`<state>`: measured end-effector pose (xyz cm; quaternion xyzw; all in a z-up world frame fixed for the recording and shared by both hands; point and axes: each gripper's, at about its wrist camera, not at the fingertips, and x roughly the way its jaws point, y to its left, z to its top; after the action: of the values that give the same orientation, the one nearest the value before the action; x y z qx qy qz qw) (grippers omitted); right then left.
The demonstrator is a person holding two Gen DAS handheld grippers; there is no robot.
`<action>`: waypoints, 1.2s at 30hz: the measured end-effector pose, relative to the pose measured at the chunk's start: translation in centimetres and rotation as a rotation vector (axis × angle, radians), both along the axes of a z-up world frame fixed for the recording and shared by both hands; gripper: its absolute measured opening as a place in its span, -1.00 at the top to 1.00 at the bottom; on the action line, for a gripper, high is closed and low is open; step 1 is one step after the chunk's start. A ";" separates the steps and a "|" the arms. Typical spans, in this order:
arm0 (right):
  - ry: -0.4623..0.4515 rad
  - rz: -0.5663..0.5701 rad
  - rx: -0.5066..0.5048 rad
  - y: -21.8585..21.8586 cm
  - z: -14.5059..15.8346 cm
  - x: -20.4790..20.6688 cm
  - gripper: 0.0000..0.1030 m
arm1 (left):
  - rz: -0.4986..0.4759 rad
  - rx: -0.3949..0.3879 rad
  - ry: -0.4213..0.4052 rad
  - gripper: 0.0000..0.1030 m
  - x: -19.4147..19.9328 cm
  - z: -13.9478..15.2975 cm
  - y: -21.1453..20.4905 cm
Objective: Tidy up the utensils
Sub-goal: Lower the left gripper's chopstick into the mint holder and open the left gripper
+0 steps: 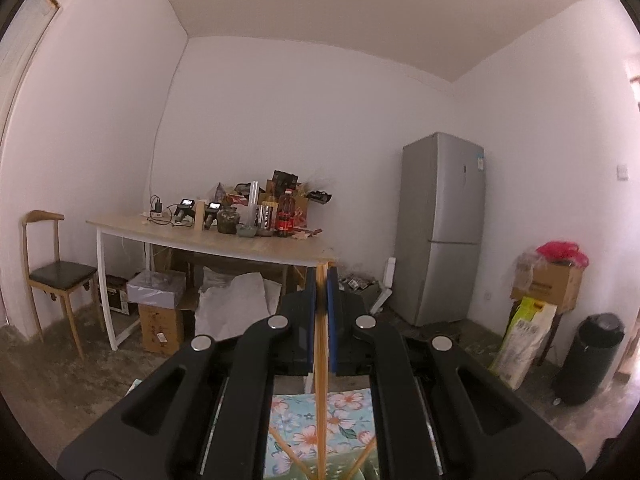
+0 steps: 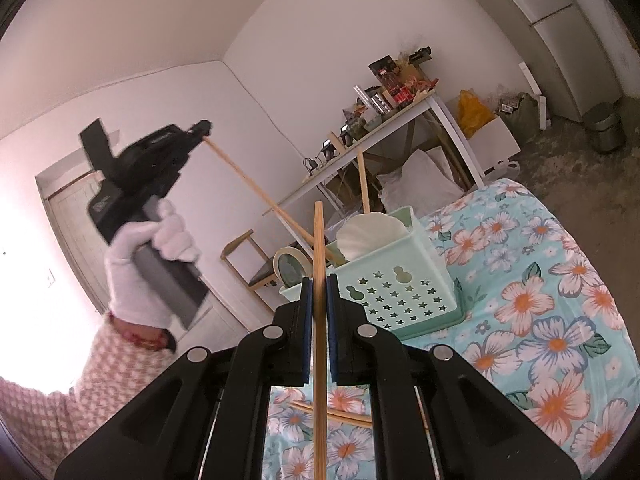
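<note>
Floral tablecloth, beneath both claws. Mint-green slotted basket, just ahead of the right gripper; holds a white ladle. Right gripper clamped on a bamboo chopstick. Left gripper clamped on a second chopstick, raised.

The cloth is turquoise with pink-and-white flowers. The basket is mint green, punched with stars. The chopsticks are pale wood. The glove is white, the sleeve pink-and-white checked.
</note>
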<state>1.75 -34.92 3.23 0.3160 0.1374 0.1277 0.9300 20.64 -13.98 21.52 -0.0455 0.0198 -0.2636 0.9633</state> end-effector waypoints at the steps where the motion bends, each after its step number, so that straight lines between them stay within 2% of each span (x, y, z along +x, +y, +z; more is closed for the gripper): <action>1: 0.002 0.000 0.004 -0.1 -0.1 0.1 0.87 | 0.005 0.010 0.002 0.92 0.4 -0.4 -0.5; 8: 0.019 0.004 0.023 -0.5 -1.0 0.4 0.87 | 0.035 0.069 0.063 0.92 3.1 -3.6 -2.9; 14: 0.015 -0.004 0.036 -0.9 -1.2 0.1 0.87 | 0.038 0.065 0.163 0.86 4.4 -5.3 -2.4; 16: 0.014 -0.002 0.039 -0.9 -1.2 0.0 0.87 | 0.048 0.067 0.166 0.52 4.1 -5.3 -2.0; 19: 0.011 0.002 0.047 -0.9 -1.3 -0.1 0.86 | 0.072 0.067 0.144 0.19 3.2 -4.9 -1.5; 22: 0.007 0.005 0.046 -0.7 -1.2 -0.1 0.86 | 0.087 0.065 0.137 -0.05 2.2 -4.4 -0.9; 29: -0.006 0.006 0.038 -0.3 -0.7 -0.5 0.87 | 0.101 0.057 0.166 -0.25 -0.2 -3.8 1.0; 36: -0.019 0.009 0.031 0.2 0.1 -0.7 0.87 | 0.118 0.077 0.218 -0.40 -2.9 -5.2 4.2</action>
<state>1.07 -34.75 3.31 0.3288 0.1280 0.1368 0.9256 17.74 -9.73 16.35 -0.0378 0.1318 -0.1992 0.9703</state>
